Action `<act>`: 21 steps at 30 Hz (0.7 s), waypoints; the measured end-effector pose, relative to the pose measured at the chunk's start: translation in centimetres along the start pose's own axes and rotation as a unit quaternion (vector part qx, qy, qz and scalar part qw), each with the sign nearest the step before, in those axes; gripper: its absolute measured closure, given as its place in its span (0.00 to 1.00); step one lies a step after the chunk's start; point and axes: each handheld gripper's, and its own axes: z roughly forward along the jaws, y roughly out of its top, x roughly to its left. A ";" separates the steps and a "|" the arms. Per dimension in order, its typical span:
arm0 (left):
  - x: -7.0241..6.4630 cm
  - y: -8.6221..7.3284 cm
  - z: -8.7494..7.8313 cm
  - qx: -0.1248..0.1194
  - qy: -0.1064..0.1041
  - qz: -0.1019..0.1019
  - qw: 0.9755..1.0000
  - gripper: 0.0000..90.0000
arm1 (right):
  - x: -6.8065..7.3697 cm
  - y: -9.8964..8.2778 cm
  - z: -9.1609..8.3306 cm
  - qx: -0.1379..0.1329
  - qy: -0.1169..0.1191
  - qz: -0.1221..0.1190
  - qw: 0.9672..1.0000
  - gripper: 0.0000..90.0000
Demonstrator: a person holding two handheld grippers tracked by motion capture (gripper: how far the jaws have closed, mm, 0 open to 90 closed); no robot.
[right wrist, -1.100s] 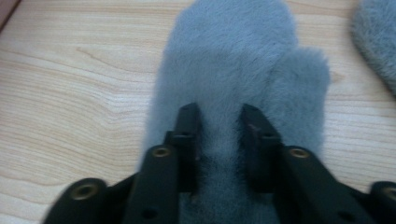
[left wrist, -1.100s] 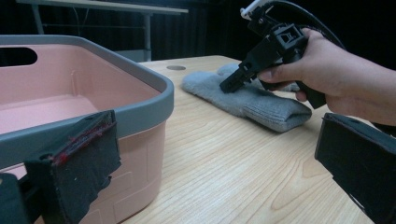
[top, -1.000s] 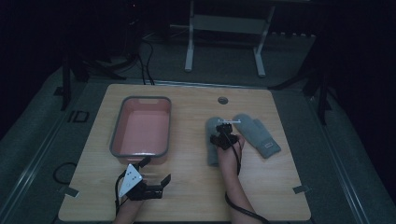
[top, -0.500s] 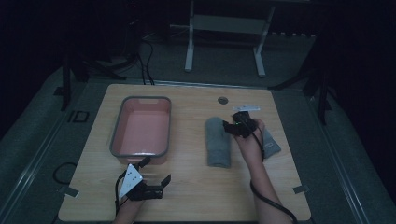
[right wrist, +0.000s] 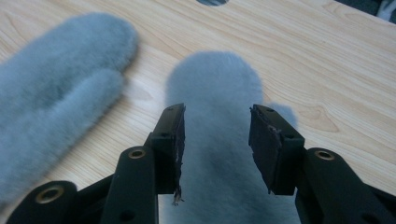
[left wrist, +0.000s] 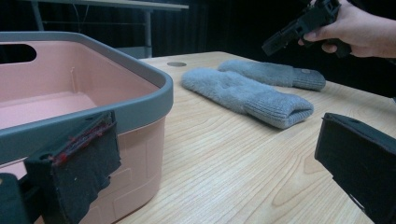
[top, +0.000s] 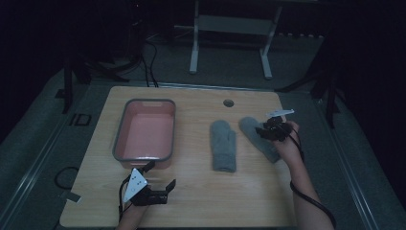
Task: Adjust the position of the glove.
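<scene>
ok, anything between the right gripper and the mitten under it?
Nothing visible. The right gripper hangs just above the right mitten, jaws open astride it with bare fleece between them. The left mitten lies apart, beside it on the table.

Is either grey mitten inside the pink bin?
No, both mittens, the left mitten and the right mitten, lie on the table beside the pink bin.

wooden table (top: 191, 201): pink tub (top: 143, 154), grey mittens (top: 223, 146)
</scene>
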 end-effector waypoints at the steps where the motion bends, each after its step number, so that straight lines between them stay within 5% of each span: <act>1: 0.0 0.0 0.0 0.000 0.000 0.000 1.000 0.00 | 0.0 0.0 0.0 0.000 0.000 0.000 1.000 0.62; 13: 0.1 0.0 -0.1 0.000 0.005 -0.002 1.000 0.00 | -1.2 -1.5 2.1 0.060 0.013 -0.020 0.998 0.55; 21: 0.0 0.0 0.0 0.002 0.004 0.000 1.000 0.00 | -1.0 -2.4 3.1 0.073 0.006 -0.037 0.997 0.66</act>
